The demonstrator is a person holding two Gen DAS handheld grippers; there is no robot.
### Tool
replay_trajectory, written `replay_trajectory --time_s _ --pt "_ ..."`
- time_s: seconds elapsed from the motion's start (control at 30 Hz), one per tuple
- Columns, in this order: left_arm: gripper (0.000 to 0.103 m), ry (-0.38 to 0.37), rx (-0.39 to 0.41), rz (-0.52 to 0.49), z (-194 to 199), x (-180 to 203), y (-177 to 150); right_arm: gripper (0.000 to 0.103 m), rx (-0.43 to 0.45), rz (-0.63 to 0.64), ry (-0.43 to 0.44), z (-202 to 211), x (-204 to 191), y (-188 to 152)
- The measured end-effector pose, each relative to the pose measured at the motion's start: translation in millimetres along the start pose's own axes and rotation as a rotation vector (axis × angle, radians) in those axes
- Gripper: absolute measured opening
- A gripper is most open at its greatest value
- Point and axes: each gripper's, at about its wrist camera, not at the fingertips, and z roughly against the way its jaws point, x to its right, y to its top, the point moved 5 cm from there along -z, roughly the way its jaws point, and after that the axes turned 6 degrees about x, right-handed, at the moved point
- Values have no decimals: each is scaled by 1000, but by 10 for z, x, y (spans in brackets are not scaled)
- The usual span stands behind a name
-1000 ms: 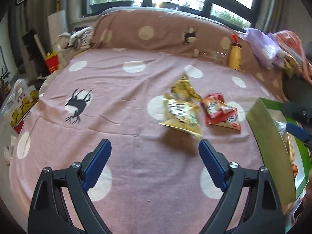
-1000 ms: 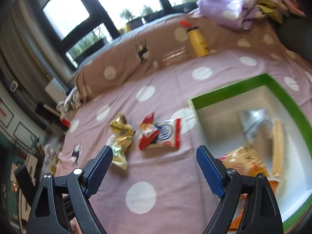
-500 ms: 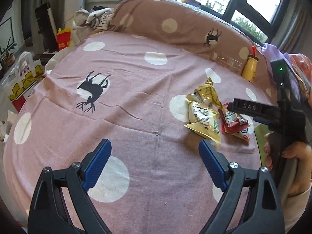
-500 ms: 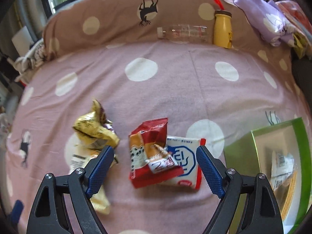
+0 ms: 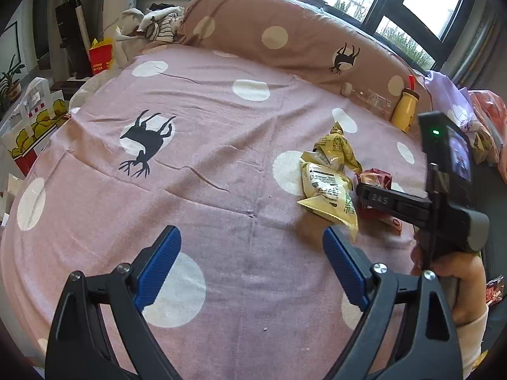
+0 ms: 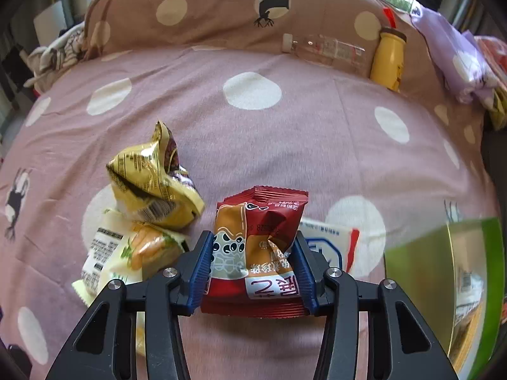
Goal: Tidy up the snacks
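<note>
Clamping the red snack packet [image 6: 258, 247] from both sides, the right tongs [image 6: 253, 261] have it crumpled between their blue pads, its long axis running away from the camera toward the pillow. The packet lies low over the pink spotted bedspread [image 6: 285, 145], on top of a white and blue packet [image 6: 329, 243] whose far end alone shows. Just to its left sit a crinkled gold packet [image 6: 152, 186] and a pale yellow one [image 6: 126, 253] beneath it. The green box [image 6: 443, 285] stands to the right of the tongs, close by, so the coming carry is probably a short swing rightward, and the right hand is plainly the nearer one.

The left tongs [image 5: 250, 266] hang released, nothing between their pads, well short of the snack pile, which lies ahead and to their right.

The box is cut off by the frame edge and its glossy wall blurs whatever lies inside. From the left wrist view the right tool's body [image 5: 443, 202] covers most of the red packet, and the person's hand [image 5: 459, 272] shows only in part.
</note>
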Motion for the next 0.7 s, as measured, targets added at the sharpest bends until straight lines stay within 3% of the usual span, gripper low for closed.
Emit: replay_trajectory --time_s 0.27,0.4,0.63,0.7 --pt "91 -20 -23 -11 -27 70 -44 48 26 -168 261 632 62 -439" --pt "91 -22 -45 -26 -56 112 -87 49 -34 -211 354 734 -10 -755" --pt "90 -46 -107 -35 -129 203 -202 49 -143 -253 349 573 28 -989" --pt "90 -74 -132 -34 -153 245 -238 56 -130 -304 355 595 135 -973"
